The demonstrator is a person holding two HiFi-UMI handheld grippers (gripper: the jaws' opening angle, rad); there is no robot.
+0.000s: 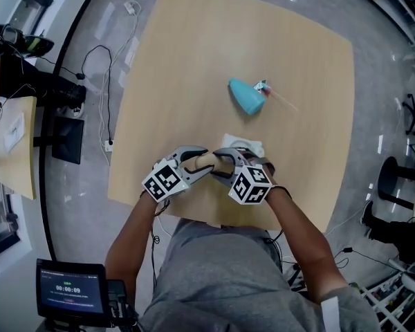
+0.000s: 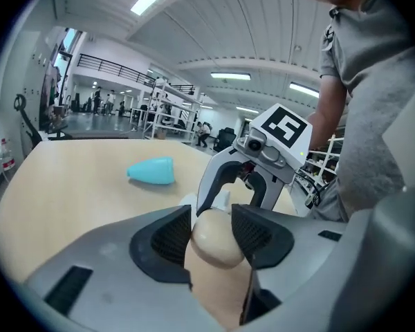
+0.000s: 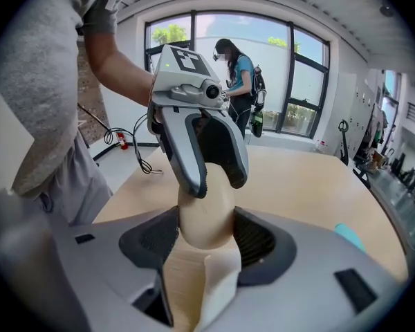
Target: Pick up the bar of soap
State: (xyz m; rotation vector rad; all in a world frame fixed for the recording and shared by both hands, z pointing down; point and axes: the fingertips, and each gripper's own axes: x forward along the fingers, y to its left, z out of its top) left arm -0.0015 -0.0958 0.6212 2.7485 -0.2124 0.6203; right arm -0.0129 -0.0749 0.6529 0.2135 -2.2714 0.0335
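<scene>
While I look down over the near edge of the table (image 1: 194, 61), my two grippers meet nose to nose with the bar of soap (image 1: 205, 160) caught between them. My left gripper (image 1: 200, 163) comes in from the left, and in the left gripper view its two dark ribbed pads sit closed against the rounded cream end of the bar, one pad on each side, with the soap filling the gap. My right gripper (image 1: 221, 166) comes in from the right and grips the opposite end. In the right gripper view its pads press the bar's flanks in the same way, and the left gripper's curved fingers reach down over the soap's far end. So the bar lies lengthwise, left to right, spanning from one pair of jaws to the other, and both pairs are clamped on it. Just beyond the grippers, on the far side, a white thing (image 1: 243, 144) lies on the wood, partly hidden by my right gripper. Farther off toward the far right, a teal cone-shaped thing (image 1: 245, 97) rests on its side, well apart from the soap.
</scene>
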